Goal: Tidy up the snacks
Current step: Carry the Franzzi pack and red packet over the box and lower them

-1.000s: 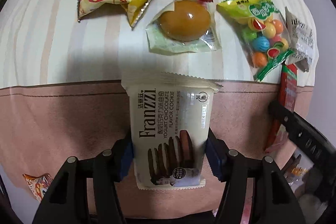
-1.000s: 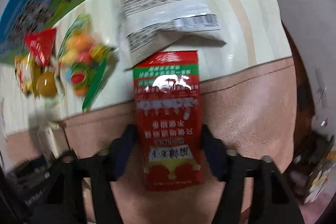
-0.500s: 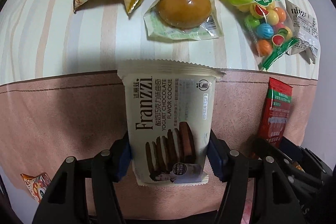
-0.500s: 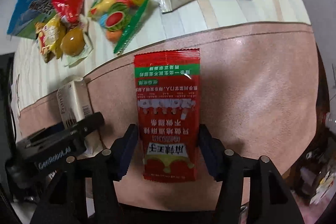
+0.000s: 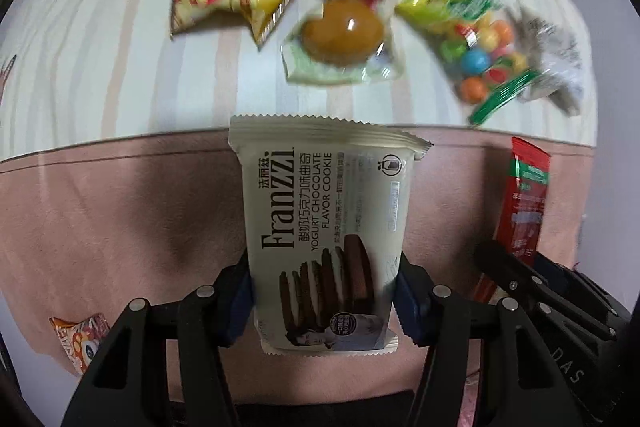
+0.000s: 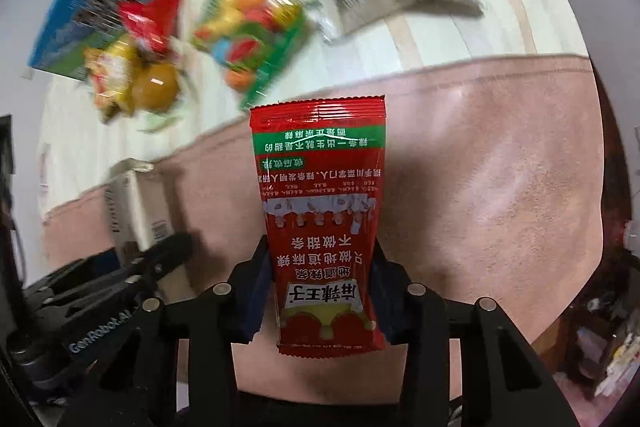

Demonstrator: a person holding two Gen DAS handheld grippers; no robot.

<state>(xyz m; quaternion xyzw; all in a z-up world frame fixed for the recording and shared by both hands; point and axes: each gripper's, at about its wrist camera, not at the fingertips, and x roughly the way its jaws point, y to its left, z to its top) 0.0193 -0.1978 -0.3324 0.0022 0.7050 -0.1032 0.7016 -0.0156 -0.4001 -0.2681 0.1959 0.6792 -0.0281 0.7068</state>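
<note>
Franzzi cookie pack (image 5: 326, 239) clamped between left fingers (image 5: 240, 297), red spicy-strip sachet (image 6: 320, 227) between right fingers (image 6: 258, 291), both carried back toward blurred snack pile (image 5: 344, 31), probably for placing.

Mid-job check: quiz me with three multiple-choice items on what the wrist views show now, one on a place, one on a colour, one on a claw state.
1. Where does the brown egg pack lie?
A. on the striped cloth
B. on the pink cloth
C. in the left claw

2. What colour is the sachet in the right claw?
A. blue
B. red
C. white

3. What is the left claw doing?
A. open, holding nothing
B. shut on a candy bag
C. shut on the Franzzi cookie pack

Key: 1 A, stripes lie under it; 2 B, red wrapper with a green band; 3 C, both fingers press the pack's sides.
</note>
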